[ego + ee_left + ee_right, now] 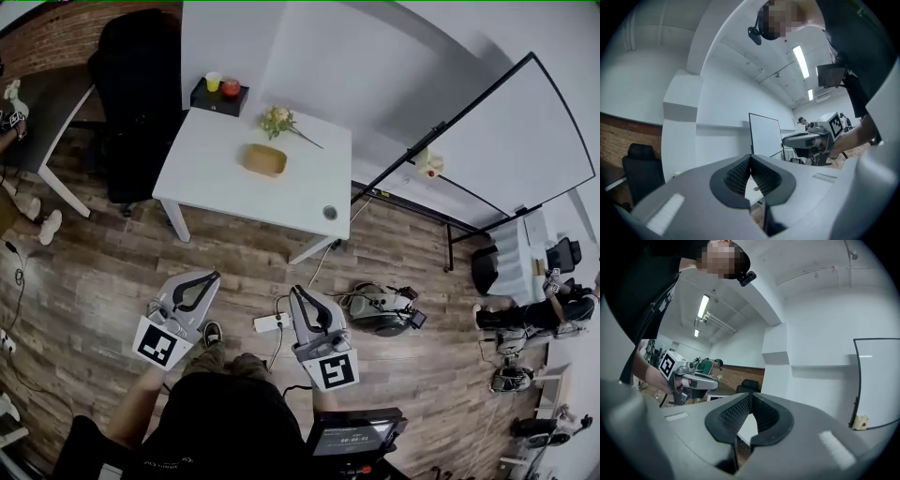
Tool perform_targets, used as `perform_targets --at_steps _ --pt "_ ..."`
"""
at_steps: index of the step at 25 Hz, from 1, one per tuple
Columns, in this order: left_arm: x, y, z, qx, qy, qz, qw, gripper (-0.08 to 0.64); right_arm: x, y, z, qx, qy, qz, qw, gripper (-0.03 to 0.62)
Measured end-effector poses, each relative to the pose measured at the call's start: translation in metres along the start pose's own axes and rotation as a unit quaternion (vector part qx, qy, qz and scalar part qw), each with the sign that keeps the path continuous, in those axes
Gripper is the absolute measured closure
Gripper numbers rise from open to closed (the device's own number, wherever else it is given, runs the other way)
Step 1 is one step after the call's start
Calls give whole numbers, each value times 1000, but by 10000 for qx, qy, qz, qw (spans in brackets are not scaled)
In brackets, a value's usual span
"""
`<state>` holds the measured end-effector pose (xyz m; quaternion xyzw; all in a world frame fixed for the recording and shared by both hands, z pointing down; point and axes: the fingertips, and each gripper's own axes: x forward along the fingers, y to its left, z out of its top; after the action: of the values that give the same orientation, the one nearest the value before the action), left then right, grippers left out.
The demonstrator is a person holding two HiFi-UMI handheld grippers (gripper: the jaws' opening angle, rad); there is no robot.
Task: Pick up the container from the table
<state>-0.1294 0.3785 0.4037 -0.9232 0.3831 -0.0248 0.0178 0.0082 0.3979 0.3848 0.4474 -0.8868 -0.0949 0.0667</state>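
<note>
Left gripper (213, 276) closed — empty, right gripper (294, 292) likewise

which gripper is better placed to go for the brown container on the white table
Left, narrowly. The left gripper angles toward the container; the right gripper sits about as far. Both are shut, short of the table.

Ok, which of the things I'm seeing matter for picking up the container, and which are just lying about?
For the job: tan oval container; white table under it; left gripper and right gripper, both shut and empty.

Just lying about: flowers; yellow cup; red round object; power strip on the floor; whiteboard.
</note>
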Motion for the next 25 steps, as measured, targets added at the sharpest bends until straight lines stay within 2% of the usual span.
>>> perform_targets --at_steps 6,12,18,21,25 --pt "31 49 -9 -30 -1 -142 9999 558 49 -16 -9 -134 232 -33 9996 560" --pt "90 84 -25 51 180 -243 9995 558 95 -61 -40 -32 426 5 9991 560" --pt "160 122 -39 88 510 -94 9986 557 144 -125 -73 146 612 45 9980 557" --pt "199 140 -47 32 715 14 9974 557 170 -166 -85 247 540 94 9982 556" --pt "239 167 -63 -50 649 261 9975 557 199 -208 -109 409 564 128 9975 554"
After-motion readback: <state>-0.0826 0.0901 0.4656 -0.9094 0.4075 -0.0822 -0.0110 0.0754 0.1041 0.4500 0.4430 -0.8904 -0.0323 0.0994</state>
